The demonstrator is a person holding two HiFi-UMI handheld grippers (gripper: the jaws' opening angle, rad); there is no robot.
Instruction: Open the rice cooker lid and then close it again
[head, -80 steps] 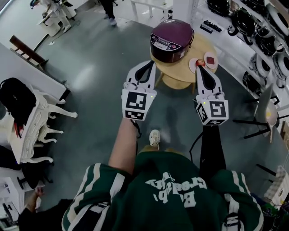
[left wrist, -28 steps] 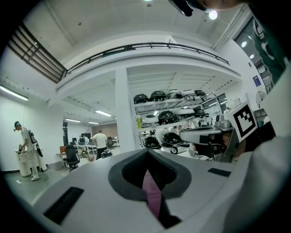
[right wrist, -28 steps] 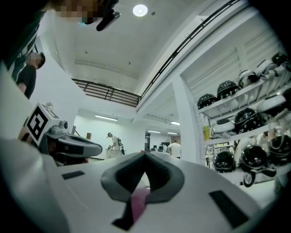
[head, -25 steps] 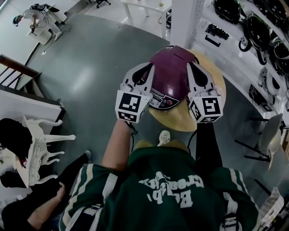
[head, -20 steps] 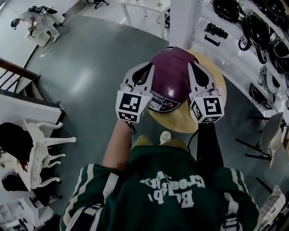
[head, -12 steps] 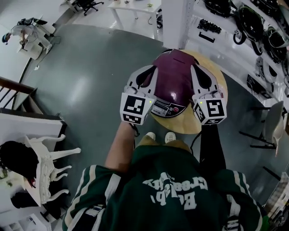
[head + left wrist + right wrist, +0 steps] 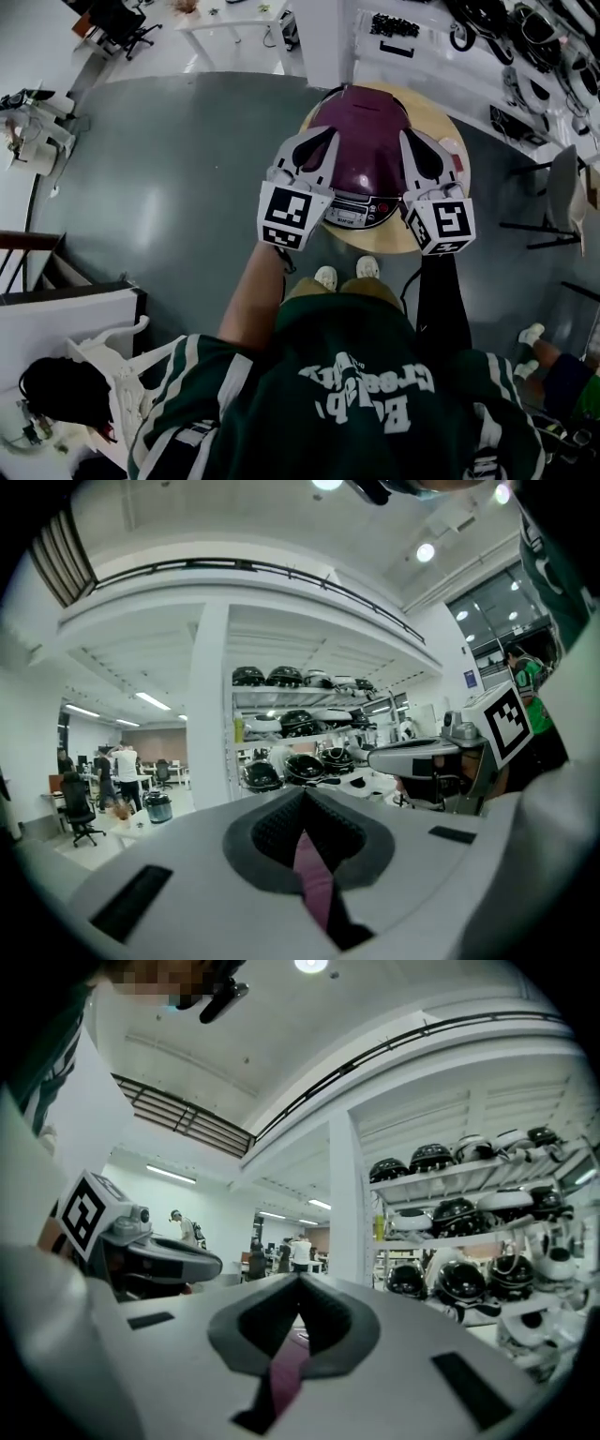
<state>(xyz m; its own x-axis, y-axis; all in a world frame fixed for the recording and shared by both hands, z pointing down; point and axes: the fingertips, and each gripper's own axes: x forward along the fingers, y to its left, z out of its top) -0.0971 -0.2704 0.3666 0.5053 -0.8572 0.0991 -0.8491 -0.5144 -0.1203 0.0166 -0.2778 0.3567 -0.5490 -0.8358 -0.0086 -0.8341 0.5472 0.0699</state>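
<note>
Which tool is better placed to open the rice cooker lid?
Left, narrowly. Both tools are shut and flank the rice cooker, but the left tool reaches further in over the purple lid; the right tool sits at the lid's edge.

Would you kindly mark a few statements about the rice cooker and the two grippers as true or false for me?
1. The rice cooker has its lid closed. True.
2. The cooker stands on the floor. False: it stands on a round wooden table.
3. The left gripper has its jaws together. True.
4. The right gripper is clamped on the lid. False: its jaws are together with nothing between them, and it is held over the cooker's right side.
</note>
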